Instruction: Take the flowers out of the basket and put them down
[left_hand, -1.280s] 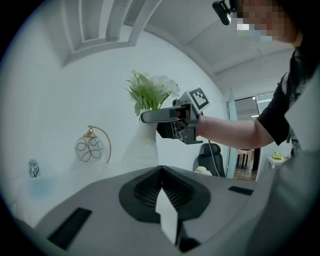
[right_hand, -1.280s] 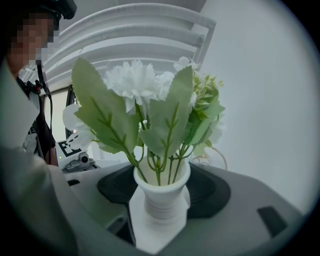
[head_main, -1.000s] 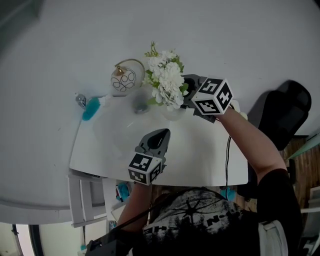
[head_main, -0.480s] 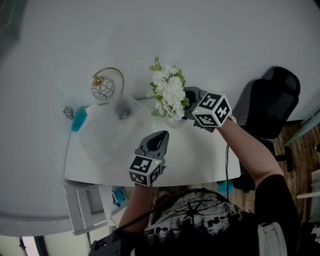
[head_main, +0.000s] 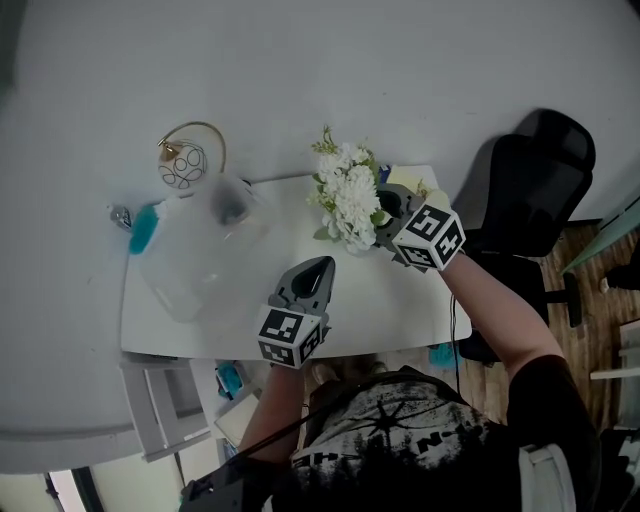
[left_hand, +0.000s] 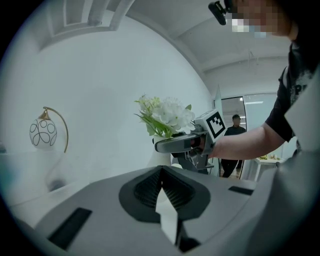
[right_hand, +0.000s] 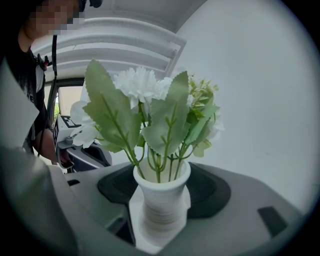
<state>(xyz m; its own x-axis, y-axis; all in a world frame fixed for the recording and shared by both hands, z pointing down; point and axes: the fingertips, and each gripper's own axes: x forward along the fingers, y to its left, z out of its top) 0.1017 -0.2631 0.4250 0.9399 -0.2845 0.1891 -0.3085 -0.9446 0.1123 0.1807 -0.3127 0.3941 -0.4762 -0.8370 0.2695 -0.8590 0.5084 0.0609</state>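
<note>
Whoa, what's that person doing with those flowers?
A person holds a gripper in each hand. The right gripper is clamped around a small white vase of white flowers, over the white table. The left gripper is shut and empty, nearer the person's body.

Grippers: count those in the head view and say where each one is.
2. The left gripper, jaws shut and empty, is above the table's near middle. The right gripper, at the table's far right, grips the vase of flowers. None seems hidden.
</note>
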